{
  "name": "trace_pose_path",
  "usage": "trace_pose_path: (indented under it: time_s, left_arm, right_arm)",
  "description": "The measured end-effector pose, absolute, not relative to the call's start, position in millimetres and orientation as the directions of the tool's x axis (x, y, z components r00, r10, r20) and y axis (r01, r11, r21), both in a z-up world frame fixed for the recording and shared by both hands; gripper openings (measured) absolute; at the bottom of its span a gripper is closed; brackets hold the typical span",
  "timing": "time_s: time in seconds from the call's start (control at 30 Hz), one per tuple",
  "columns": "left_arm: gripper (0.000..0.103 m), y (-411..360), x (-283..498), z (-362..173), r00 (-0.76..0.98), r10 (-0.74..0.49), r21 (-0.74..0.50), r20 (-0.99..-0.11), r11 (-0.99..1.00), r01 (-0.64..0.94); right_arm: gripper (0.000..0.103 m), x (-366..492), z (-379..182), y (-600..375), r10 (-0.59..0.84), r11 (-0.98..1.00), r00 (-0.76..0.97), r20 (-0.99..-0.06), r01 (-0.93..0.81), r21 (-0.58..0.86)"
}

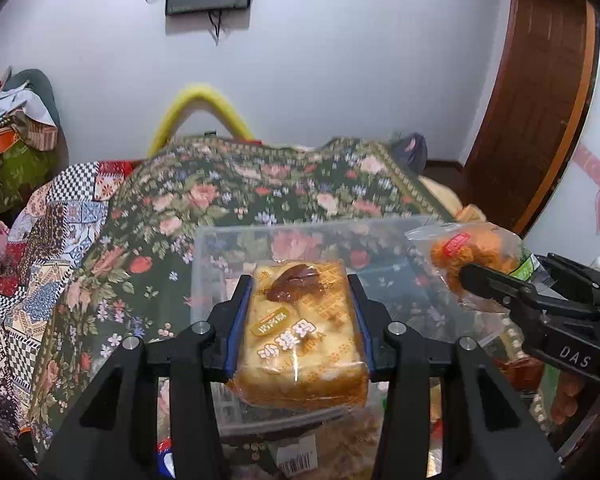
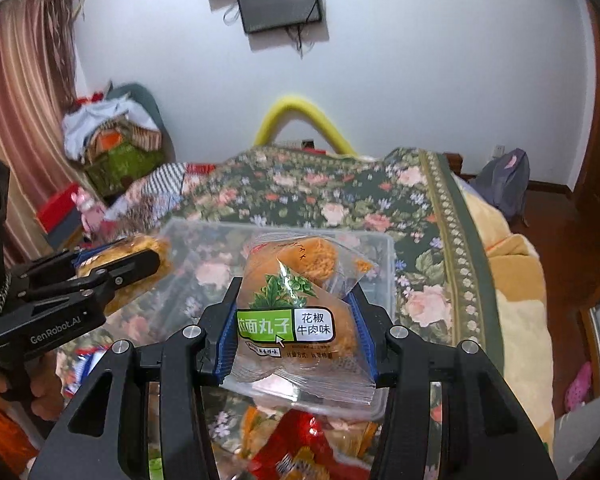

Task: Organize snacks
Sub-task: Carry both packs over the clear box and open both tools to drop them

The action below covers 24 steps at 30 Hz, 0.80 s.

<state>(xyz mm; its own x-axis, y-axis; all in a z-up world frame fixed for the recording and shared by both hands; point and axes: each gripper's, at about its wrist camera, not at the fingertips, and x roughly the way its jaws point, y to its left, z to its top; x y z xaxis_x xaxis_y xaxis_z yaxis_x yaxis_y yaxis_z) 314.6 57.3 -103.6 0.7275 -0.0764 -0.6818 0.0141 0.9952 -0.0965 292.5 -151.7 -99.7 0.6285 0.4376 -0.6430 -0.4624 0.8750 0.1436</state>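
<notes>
Hovering over clear bin (image 1: 228, 236): two gripped snacks (image 1: 300, 328)

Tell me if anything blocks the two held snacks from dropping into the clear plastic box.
Nothing visible does. The left tool holds the wrapped golden cake and the right tool the green-labelled noodle-ball packet above the open, lidless clear plastic box.

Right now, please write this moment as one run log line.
left gripper: shut on cake pack | right gripper: shut on noodle ball bag | both over clear bin
</notes>
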Motion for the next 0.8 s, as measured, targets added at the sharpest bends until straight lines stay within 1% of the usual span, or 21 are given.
trace_pose_path:
  time_s: [0.17, 0.3, 0.37, 0.47, 0.5, 0.53, 0.63, 0.73, 0.8]
  left_arm:
    - [0.044, 54.1, 330.4, -123.8, 0.691, -0.062, -0.065, -0.721, 0.998, 0.022]
    - [0.044, 53.4, 339.2, -136.9, 0.660, -0.053, -0.051, -0.749, 0.998, 0.022]
    - [0.045, 55.2, 342.3, -141.2, 0.645, -0.049, -0.055, -0.763, 0.998, 0.011]
    - [0.045, 58.6, 340.9, -138.7, 0.646, -0.044, -0.061, -0.762, 0.998, -0.004]
    - [0.045, 59.5, 338.4, -135.2, 0.654, -0.043, -0.060, -0.755, 0.998, -0.004]
    - [0.045, 59.8, 336.7, -131.8, 0.661, -0.039, -0.056, -0.750, 0.998, -0.005]
    - [0.046, 61.8, 326.1, -118.0, 0.682, -0.037, -0.046, -0.730, 0.999, 0.005]
    - [0.047, 66.7, 310.0, -100.0, 0.709, -0.033, -0.035, -0.704, 0.999, 0.012]
    - [0.056, 71.4, 299.4, -89.6, 0.724, -0.038, -0.036, -0.689, 0.999, 0.018]
  right_arm:
    - [0.045, 304.9, -117.6, -143.2, 0.420, 0.868, 0.581, -0.697, -0.481, 0.122]
    - [0.046, 313.2, -127.9, -138.9, 0.424, 0.857, 0.525, -0.738, -0.496, 0.139]
    - [0.048, 313.8, -131.7, -137.4, 0.414, 0.858, 0.515, -0.750, -0.496, 0.133]
    - [0.049, 312.4, -131.3, -139.0, 0.412, 0.861, 0.527, -0.743, -0.492, 0.129]
    - [0.053, 310.5, -129.9, -141.7, 0.410, 0.864, 0.532, -0.741, -0.486, 0.130]
    - [0.054, 312.0, -128.6, -141.6, 0.409, 0.867, 0.534, -0.740, -0.481, 0.132]
    - [0.054, 308.6, -118.6, -150.1, 0.431, 0.864, 0.544, -0.719, -0.478, 0.156]
    - [0.058, 302.7, -105.9, -155.9, 0.436, 0.865, 0.570, -0.696, -0.478, 0.150]
    - [0.061, 295.3, -97.6, -161.5, 0.436, 0.866, 0.589, -0.680, -0.480, 0.140]
